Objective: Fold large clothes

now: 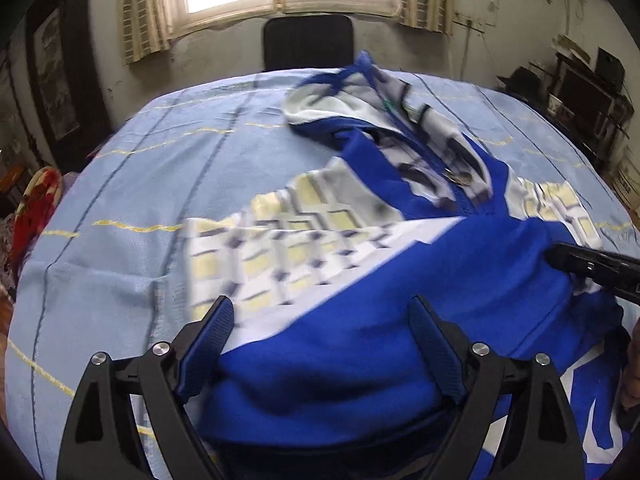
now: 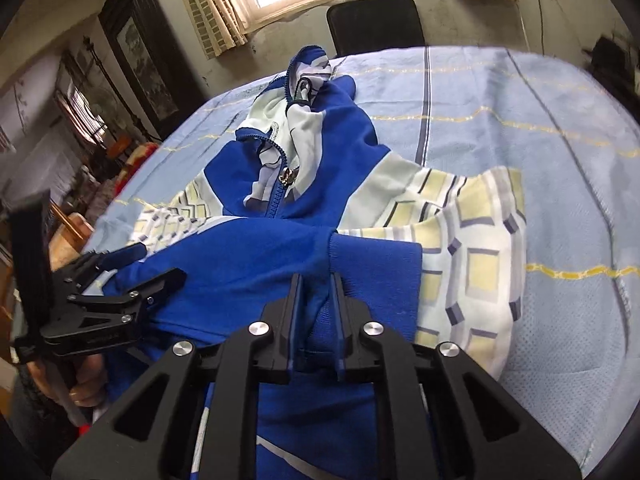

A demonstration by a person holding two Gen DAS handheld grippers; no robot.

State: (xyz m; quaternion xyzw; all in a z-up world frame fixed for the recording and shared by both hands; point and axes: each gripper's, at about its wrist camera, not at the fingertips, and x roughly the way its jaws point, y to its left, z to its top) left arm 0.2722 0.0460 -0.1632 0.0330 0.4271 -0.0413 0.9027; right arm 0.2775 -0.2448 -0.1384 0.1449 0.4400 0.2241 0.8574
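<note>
A large blue and white zip jacket with yellow-checked sleeves lies crumpled on the light blue bedsheet. My left gripper is open, its jaws spread wide over the jacket's blue body and holding nothing. It also shows in the right wrist view at the left, open over the blue cloth. My right gripper is shut on a fold of the jacket by the blue ribbed cuff. In the left wrist view the right gripper shows at the right edge, on the blue cloth.
The sheet covers a wide flat surface. A black chair stands at its far edge under a window. Cluttered shelves stand at the right, a dark framed picture and a red blanket at the left.
</note>
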